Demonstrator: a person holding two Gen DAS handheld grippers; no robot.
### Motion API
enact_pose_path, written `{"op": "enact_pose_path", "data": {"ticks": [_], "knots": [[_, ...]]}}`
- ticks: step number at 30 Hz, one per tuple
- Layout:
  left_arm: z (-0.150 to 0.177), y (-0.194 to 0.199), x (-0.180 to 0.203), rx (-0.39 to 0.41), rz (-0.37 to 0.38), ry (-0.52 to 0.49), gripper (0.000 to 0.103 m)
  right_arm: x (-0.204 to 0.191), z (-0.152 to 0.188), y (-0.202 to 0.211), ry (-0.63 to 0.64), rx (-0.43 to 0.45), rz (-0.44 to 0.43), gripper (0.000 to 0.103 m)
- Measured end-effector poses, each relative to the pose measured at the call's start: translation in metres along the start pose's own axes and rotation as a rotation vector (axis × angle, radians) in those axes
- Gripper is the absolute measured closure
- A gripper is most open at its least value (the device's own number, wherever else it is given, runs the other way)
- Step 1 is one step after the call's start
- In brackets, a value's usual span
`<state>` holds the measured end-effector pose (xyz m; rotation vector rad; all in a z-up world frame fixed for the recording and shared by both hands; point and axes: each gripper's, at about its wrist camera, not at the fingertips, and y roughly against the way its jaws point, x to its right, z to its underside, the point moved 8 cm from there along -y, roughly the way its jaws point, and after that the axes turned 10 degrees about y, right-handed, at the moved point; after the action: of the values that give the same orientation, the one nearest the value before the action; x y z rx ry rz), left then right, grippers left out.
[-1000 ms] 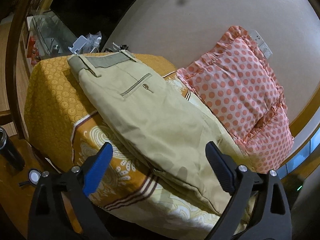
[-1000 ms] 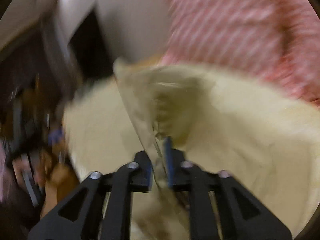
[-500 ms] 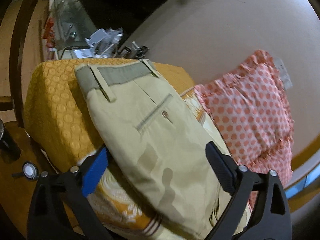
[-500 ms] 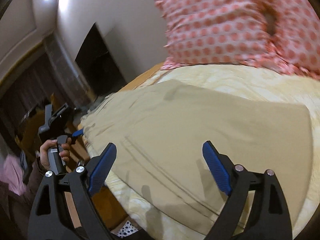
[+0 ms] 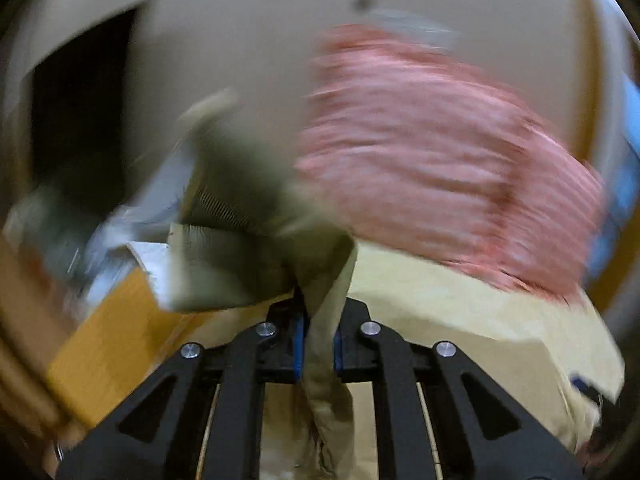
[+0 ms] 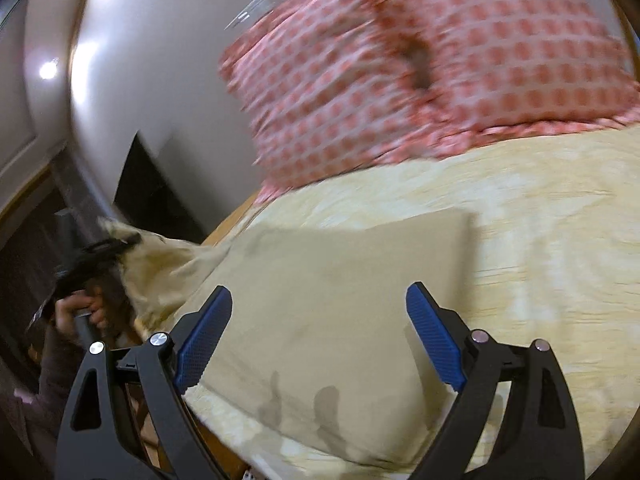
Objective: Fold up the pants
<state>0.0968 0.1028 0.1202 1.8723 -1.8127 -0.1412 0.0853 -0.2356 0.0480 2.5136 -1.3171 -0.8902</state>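
Gripping the khaki pants (image 5: 320, 360) with the left gripper (image 5: 318, 344), blue pads clenched on bunched fabric.

Right gripper (image 6: 320, 340) is released, jaws spread above the pants, which lie flat on the yellow bedspread (image 6: 540, 240); the polka-dot pillow (image 6: 440, 60) sits at twelve o'clock. The left view is motion-blurred.

Your pants (image 6: 344, 304) are lying on the bed (image 6: 560, 248), trailing off its left edge. The pillow (image 6: 432, 64) is leaning at the head edge, behind the pants.
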Motion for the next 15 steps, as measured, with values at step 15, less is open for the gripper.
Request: {"op": "enact_pose_path", "data": {"ticks": [15], "knots": [[0.204,0.001,0.185,-0.397,0.459,-0.536,0.080,0.067,0.010,-0.002,-0.378,-0.073,-0.098,0.009]]}}
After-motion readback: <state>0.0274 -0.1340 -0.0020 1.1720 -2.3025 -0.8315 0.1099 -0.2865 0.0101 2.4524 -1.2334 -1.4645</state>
